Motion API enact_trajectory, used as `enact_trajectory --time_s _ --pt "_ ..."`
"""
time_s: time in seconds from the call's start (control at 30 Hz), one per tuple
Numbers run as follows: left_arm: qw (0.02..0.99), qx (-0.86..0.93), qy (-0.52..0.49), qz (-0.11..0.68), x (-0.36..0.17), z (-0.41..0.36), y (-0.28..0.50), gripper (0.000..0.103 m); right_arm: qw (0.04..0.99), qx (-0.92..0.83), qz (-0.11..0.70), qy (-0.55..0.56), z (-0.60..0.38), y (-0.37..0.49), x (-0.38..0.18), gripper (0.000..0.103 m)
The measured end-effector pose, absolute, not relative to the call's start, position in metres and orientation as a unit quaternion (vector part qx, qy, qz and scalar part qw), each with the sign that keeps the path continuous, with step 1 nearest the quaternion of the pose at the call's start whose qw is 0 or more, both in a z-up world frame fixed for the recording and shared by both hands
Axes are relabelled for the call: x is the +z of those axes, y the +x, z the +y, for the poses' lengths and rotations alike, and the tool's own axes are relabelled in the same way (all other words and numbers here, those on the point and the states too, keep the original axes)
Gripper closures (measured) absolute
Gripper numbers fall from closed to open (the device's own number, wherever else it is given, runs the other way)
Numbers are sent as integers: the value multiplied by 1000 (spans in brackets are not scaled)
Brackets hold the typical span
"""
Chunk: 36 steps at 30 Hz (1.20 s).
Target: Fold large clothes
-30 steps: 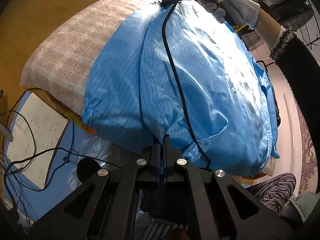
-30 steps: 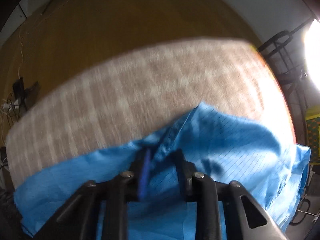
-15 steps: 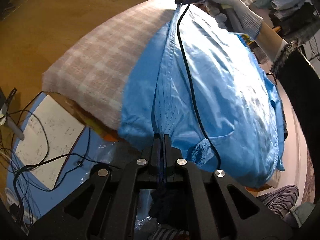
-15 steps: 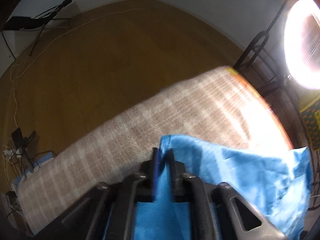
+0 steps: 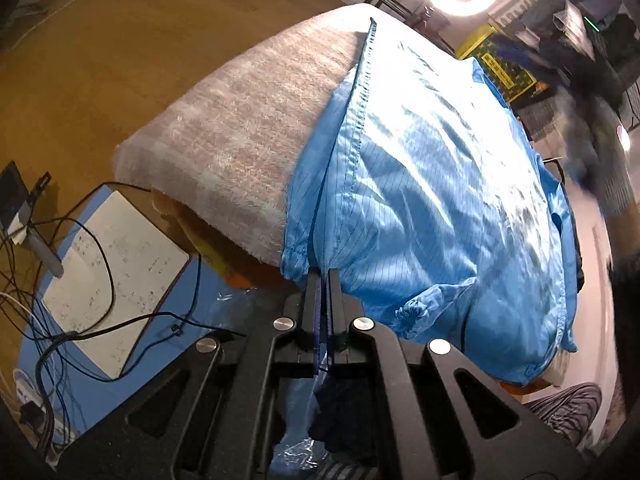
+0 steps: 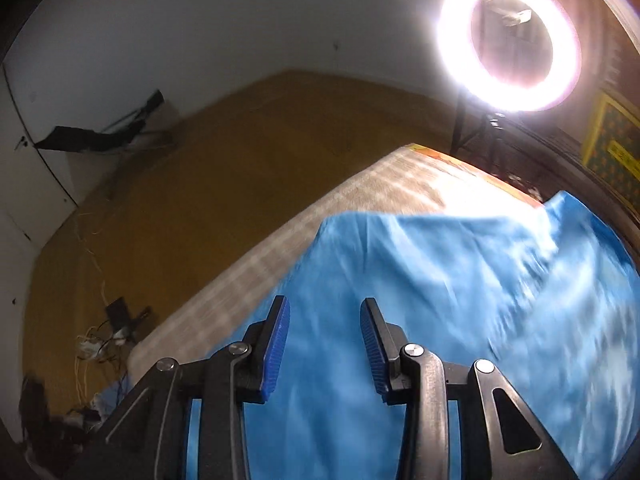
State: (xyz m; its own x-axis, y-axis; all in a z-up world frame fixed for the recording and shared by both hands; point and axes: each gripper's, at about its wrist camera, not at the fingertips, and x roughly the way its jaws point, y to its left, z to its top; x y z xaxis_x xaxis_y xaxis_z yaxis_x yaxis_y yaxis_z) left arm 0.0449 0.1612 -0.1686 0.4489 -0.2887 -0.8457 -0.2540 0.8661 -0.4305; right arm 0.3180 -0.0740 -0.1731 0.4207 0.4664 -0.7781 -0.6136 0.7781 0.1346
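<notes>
A large shiny blue garment (image 5: 432, 184) with thin dark stripes lies spread over a table covered with a beige checked cloth (image 5: 240, 128). My left gripper (image 5: 322, 276) is shut on the garment's near hem, beside a gathered cuff (image 5: 294, 258). A second gathered cuff (image 5: 416, 308) sits to the right of it. In the right wrist view my right gripper (image 6: 324, 316) hovers above the blue garment (image 6: 440, 280), its jaws opening, with nothing between the blue pads (image 6: 276, 344). The picture there is blurred by motion.
A bright ring light (image 6: 508, 40) on a stand stands past the table's far end. A notebook (image 5: 108, 288) and tangled cables (image 5: 48, 344) lie on the floor at the left. Hanging clothes (image 5: 592, 40) fill the far right. The floor (image 6: 200, 184) is brown.
My right gripper has let go of the garment's far corner, opened and lifted away. The gloved hand and its cable have left the left wrist view. The folded edge now lies flat.
</notes>
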Motion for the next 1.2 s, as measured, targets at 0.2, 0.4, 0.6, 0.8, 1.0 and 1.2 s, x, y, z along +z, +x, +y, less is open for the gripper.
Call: enact_trajectory --time_s 0.2,0.4,0.6,0.8,1.0,1.2 --pt "811 -3 -239 534 -173 154 44 103 841 328 425 -67 -134 218 -176 65" --pt "805 18 -224 549 -185 151 41 103 828 323 455 -48 -167 153 -218 65" --pt "807 20 -255 532 -180 157 44 103 826 341 447 -38 -160 134 -230 67" --pt "833 23 -242 498 -158 155 38 70 812 377 436 -86 -122 112 -240 67" --pt "821 16 -327 468 -160 184 37 59 795 387 451 -123 -96 103 -268 67" --pt "807 3 -322 496 -177 183 67 59 792 361 457 -183 -83 102 -294 67"
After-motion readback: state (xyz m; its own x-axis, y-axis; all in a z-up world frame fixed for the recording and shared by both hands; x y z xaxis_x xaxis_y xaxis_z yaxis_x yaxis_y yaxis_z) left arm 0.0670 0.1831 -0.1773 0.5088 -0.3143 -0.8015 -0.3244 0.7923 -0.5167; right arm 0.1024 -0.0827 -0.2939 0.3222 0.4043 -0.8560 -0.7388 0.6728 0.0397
